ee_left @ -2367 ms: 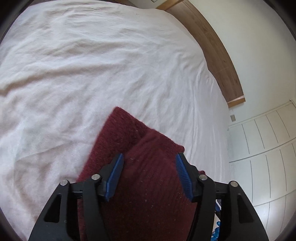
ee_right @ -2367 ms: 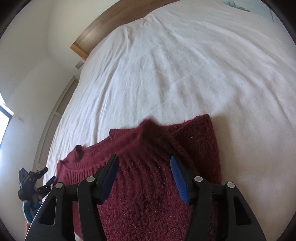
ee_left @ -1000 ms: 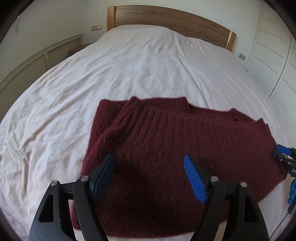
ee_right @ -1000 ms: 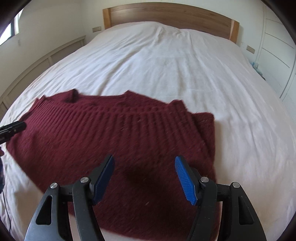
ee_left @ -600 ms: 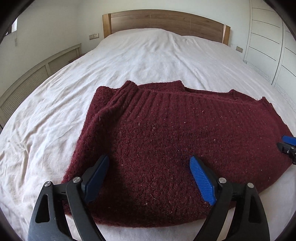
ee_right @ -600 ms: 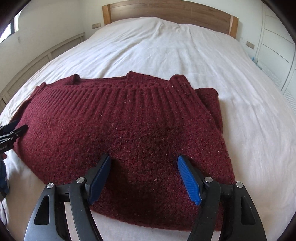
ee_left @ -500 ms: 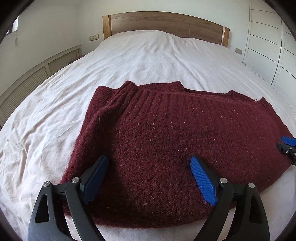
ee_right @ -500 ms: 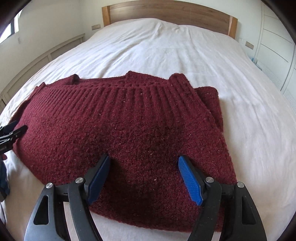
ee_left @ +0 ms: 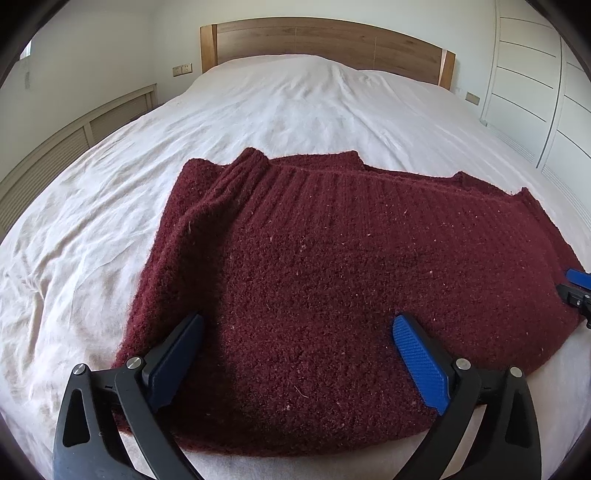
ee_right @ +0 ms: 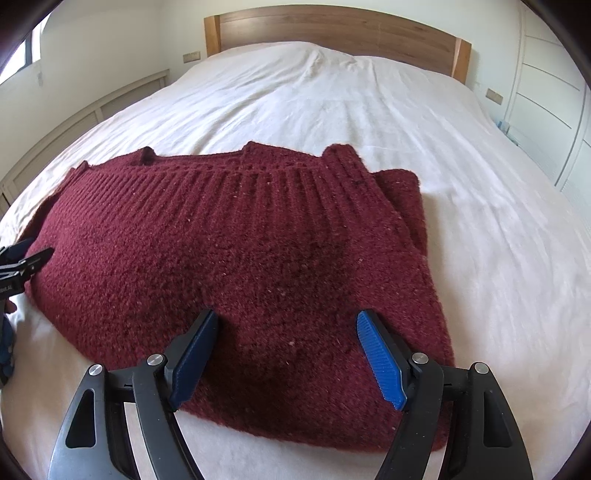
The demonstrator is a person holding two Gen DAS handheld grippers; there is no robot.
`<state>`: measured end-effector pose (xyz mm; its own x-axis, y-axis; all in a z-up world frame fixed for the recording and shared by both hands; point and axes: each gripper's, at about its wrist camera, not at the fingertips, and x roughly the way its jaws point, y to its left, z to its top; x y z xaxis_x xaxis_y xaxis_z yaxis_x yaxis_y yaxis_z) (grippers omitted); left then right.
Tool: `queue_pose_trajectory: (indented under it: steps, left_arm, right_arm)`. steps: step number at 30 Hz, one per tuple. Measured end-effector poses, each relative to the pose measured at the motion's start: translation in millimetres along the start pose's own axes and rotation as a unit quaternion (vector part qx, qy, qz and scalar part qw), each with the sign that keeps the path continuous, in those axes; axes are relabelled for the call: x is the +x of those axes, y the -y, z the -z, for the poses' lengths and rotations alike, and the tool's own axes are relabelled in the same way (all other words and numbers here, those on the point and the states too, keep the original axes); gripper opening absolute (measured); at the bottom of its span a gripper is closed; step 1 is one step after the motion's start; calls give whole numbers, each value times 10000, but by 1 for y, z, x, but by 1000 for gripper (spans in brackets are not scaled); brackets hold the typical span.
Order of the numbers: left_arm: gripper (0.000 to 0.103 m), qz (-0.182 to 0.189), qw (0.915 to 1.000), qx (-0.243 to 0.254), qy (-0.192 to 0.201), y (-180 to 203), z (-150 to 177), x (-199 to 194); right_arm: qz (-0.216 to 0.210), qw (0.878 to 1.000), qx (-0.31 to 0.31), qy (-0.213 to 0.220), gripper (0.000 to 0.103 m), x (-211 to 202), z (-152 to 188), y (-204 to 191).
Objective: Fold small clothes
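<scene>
Jaws of the left gripper (ee_left: 297, 326) are spread wide and opening further, with the dark red sweater (ee_left: 332, 280) lying under the gap but neither blue pad pressing on it. On the right gripper (ee_right: 286, 325) the jaws also stand apart — nothing is pinched, the knit simply lies below and between the pads. Both tools are pitched steeply downward over the near edge of the garment, side by side, each aimed up the bed toward the wooden headboard (ee_right: 332, 26).

The sweater lies folded on the white bedsheet (ee_left: 288, 107), its ribbed band along the far edge and a folded layer showing at each outer side. In the left wrist view the right gripper's tip pokes in at the right edge, close to the sweater's side; in the right wrist view the left gripper's tip shows at the left edge — likewise close beside the knit.
</scene>
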<state>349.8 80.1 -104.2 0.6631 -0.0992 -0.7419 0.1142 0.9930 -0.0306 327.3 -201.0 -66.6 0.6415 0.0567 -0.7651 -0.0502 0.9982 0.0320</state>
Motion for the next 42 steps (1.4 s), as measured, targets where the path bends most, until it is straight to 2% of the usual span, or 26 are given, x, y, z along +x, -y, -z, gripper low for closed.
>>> queue_pose_trajectory:
  steps: [14,19,23,26,31,37,42]
  left_arm:
    - [101,-101,9997,-34,-229,3,-2,-2]
    - [101,-32,9987,-146,-490,0,-2,-10]
    - [101,-60,9982,-148,-579,1,-2,-18]
    - [101,-99,9980,-161,-608,-1,0,-25]
    - [101,-149,9974,-301,-644,-10,5,-40]
    - [101,-214,9977,-374,-515,-11,3,-53]
    - [101,-284,9983,-419,-305,-8,0,-56]
  right_arm:
    - [181,9993,251,-186,77,-17,18,21]
    - [268,9987,324,-297,77,-24,25,32]
    - [340,9983,342,-342,77,-29,22,36]
    - [574,9966,398,-435,78,-29,19,40]
    - [579,9949,728,-390,78,-42,21,55]
    - [484,9966,654,-161,78,-62,16,43]
    - [301,9990,332,-30,78,-59,6,10]
